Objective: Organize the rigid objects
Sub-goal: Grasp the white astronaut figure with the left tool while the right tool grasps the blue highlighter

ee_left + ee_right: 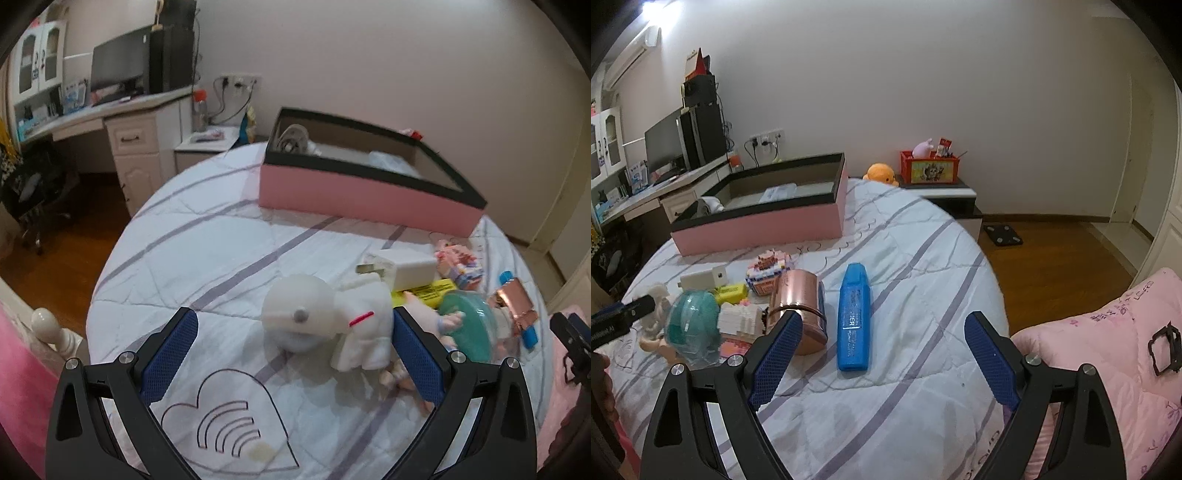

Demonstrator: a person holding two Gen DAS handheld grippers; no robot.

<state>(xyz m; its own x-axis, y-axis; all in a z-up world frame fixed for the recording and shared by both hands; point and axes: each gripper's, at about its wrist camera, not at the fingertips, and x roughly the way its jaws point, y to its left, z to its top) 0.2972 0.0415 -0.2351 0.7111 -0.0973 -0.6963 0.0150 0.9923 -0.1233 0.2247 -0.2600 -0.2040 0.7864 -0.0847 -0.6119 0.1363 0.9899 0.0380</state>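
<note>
The left gripper (295, 354) is gaping wide around the white blocky toy figure (332, 321); it should be centring before squeezing. The right gripper (882, 354) is hanging open, empty.

Both grippers, left (295, 345) and right (882, 345), agape
</note>
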